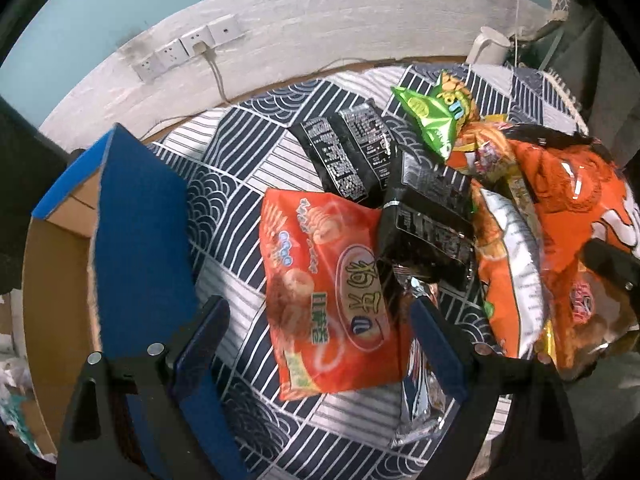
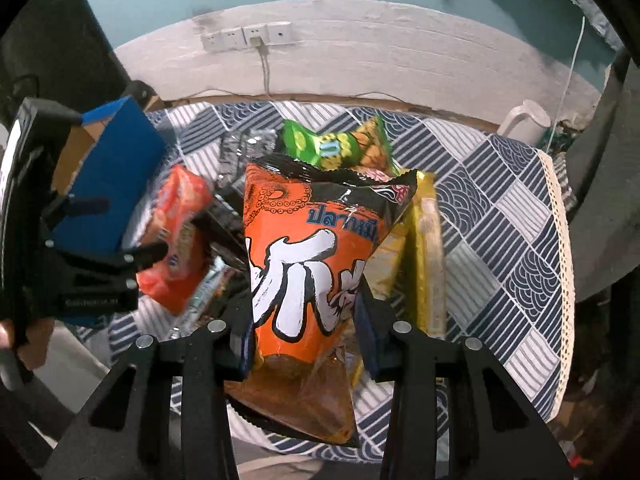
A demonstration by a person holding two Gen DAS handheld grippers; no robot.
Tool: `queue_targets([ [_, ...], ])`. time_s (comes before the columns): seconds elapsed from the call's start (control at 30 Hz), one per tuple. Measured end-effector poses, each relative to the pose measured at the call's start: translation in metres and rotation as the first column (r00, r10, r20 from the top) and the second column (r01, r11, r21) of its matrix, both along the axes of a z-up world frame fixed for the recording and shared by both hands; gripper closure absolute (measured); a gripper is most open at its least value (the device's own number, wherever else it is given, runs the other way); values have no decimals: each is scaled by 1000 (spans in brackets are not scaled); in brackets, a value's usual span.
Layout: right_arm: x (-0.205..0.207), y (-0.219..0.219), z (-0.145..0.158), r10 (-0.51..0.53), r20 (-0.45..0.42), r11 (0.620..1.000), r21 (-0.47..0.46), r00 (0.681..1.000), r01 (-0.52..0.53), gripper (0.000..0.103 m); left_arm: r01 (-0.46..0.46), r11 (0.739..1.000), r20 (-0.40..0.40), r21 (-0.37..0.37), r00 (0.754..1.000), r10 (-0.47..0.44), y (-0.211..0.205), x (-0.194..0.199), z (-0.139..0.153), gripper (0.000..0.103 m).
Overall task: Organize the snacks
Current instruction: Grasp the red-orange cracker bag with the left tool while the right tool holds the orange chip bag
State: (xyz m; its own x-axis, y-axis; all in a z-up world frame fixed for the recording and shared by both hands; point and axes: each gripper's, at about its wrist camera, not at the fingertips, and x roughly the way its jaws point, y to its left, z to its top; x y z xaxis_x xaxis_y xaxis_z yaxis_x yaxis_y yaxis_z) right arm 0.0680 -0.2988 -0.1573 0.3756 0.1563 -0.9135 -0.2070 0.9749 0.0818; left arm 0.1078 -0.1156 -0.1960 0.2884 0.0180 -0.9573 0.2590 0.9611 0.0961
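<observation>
My right gripper (image 2: 304,340) is shut on a large orange snack bag (image 2: 296,240) with white lettering, its pads pressing both sides near the bag's lower end. The same bag (image 1: 560,208) shows at the right of the left wrist view. My left gripper (image 1: 318,340) is open, its fingers wide on either side of a red-orange snack bag (image 1: 328,292) that lies flat on the patterned tablecloth (image 1: 228,208). In the right wrist view the left gripper (image 2: 120,228) hovers beside that red bag (image 2: 180,232).
An open cardboard box with blue flaps (image 1: 140,220) stands at the left. Black packets (image 1: 348,152), a green bag (image 1: 436,116), a yellow bag (image 2: 428,248) and a silver packet (image 1: 420,400) crowd the middle. A white jug (image 2: 524,120) stands at the back right.
</observation>
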Motion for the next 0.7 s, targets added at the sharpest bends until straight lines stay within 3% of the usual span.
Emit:
queue_targets([
  [0.23,8,-3,-5,15,5,1000,3,1000,-15,64,-51,999,-88,16,995,53,6,20,-34,10],
  [0.37,14,0,-7,27,5,1000,1,1000,-27,64,-59,998,-116,-15,992,57,9,27,-44,10],
  [0.57,20,4,-11,50,-1,999,-11,999,-50,64,-15,1000,-152,12,988,17,2,31,-61,11],
  [0.6,20,5,-12,56,-1,998,-15,998,-56,64,-10,1000,-149,14,989,12,2,31,-61,13],
  [0.7,21,7,-12,66,2,998,-24,998,-66,64,12,1000,-123,6,992,-12,0,29,-57,34],
])
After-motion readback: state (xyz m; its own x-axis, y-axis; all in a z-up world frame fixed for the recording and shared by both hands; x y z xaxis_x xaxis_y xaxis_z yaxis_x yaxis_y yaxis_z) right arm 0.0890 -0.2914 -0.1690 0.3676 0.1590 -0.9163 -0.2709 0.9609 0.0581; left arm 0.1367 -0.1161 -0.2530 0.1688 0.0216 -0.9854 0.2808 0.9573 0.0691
